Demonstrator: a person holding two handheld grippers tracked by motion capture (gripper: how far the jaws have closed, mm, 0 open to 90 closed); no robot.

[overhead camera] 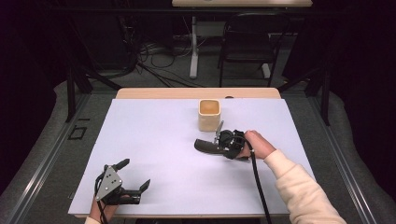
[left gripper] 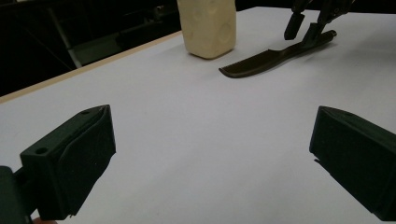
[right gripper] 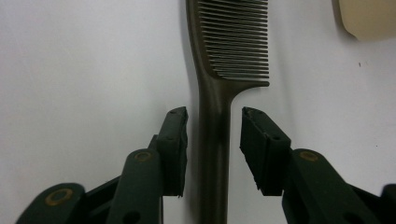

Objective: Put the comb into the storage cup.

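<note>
A dark brown comb (overhead camera: 204,145) lies flat on the white table sheet (overhead camera: 159,140), just in front of a cream square cup (overhead camera: 208,114). My right gripper (overhead camera: 218,141) is down over the comb's handle. In the right gripper view the handle (right gripper: 215,140) runs between the two jaws of the right gripper (right gripper: 214,114), with a thin gap on each side, so the pads do not press on it. The comb's teeth (right gripper: 238,42) point away from the gripper. My left gripper (overhead camera: 136,173) rests near the front left edge, wide open with nothing between its jaws.
From the left gripper (left gripper: 212,116) the cup (left gripper: 208,28), the comb (left gripper: 266,58) and the right gripper (left gripper: 308,23) show far across the sheet. The cup's corner (right gripper: 369,18) lies right of the comb's teeth. A black chair (overhead camera: 247,42) and cables stand beyond the table.
</note>
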